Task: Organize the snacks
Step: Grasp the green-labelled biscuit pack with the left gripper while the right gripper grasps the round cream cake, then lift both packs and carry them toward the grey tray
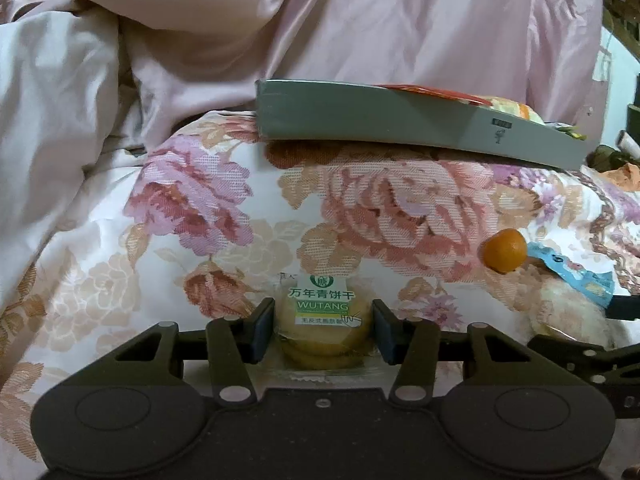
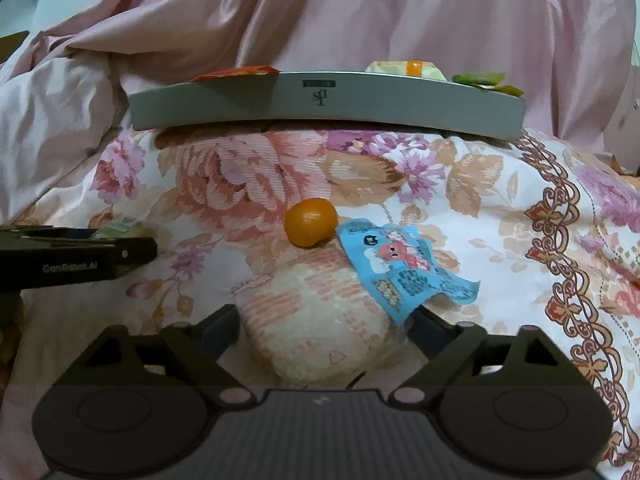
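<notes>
1. Black jaws of the left gripper (image 1: 323, 330) stand narrow, one pad at each side of a clear biscuit pack (image 1: 324, 322) with a green-and-white label; whether they press it, I cannot tell.
2. Right gripper (image 2: 324, 320) has its jaws wide around a pale rice cracker pack (image 2: 316, 316), with gaps visible on both sides.
3. A blue packet (image 2: 400, 268) lies tilted over the cracker pack's far right edge.
4. An orange (image 2: 311, 222) sits just beyond, touching the blue packet's corner.
5. All rest on a floral bedspread (image 2: 500, 208).
6. Farther back, a grey tray (image 2: 320, 106) holds more snacks, before a pink quilt (image 2: 360, 12).
</notes>
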`<act>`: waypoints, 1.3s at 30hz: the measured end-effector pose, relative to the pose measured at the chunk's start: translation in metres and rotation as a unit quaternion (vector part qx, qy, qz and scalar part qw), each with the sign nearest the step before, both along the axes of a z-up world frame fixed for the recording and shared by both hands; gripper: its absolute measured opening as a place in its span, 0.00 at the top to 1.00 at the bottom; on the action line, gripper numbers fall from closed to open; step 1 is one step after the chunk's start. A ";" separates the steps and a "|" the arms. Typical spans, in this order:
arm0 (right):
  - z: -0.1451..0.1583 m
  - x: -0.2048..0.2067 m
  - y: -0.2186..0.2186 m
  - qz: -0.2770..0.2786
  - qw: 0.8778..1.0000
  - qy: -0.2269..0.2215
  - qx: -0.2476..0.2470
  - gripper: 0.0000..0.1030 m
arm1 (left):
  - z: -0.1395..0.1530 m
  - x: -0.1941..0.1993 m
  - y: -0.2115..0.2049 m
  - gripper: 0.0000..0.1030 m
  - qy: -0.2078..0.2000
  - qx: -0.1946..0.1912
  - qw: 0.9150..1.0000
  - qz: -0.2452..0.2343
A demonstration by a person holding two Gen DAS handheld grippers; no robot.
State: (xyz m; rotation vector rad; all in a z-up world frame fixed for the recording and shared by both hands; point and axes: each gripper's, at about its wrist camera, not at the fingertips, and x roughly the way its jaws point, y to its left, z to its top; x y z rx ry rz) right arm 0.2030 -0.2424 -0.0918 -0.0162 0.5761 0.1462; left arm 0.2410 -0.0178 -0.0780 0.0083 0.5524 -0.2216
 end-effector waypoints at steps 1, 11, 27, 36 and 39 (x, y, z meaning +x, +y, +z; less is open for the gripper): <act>0.000 -0.001 0.001 0.001 1.000 -0.001 -0.003 0.14 | 0.000 -0.001 -0.001 0.49 -0.001 -0.002 1.000 -0.008; 0.003 -0.008 0.015 0.026 1.000 -0.003 -0.014 0.23 | 0.003 -0.017 -0.017 0.50 0.006 0.014 0.997 -0.073; 0.009 -0.033 0.030 0.062 0.997 0.027 -0.036 0.23 | 0.007 -0.053 -0.019 0.50 0.038 0.010 0.998 -0.057; 0.011 -0.055 0.039 0.064 0.996 0.032 -0.061 0.23 | 0.010 -0.074 -0.017 0.50 0.053 0.009 0.998 -0.043; 0.012 -0.061 0.043 0.063 0.995 0.025 -0.079 0.23 | 0.010 -0.084 -0.016 0.50 0.055 0.004 0.998 -0.036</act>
